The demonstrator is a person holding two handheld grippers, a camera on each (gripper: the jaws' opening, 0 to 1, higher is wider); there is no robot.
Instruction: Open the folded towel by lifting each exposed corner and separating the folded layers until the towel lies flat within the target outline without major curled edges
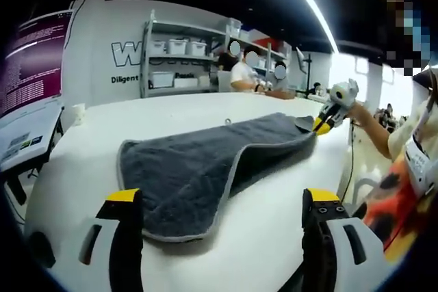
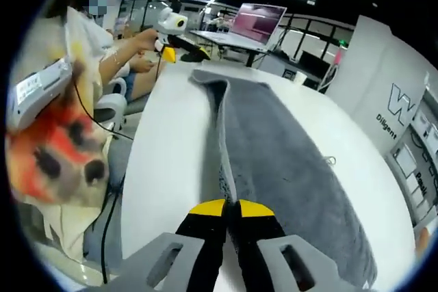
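Right claw point(image 2: 231, 204) pinching towel point(image 2: 287, 155) edge; left claw point(image 1: 222, 200) spread; towel's underlayers hidden.

A white table point(image 1: 274, 237) spans the lower frame. Behind it, upper centre, shelves point(image 1: 179, 59) hold white bins. A monitor point(image 1: 31, 66) glows at far left. In the right gripper view, an open laptop point(image 2: 256, 24) sits top centre.
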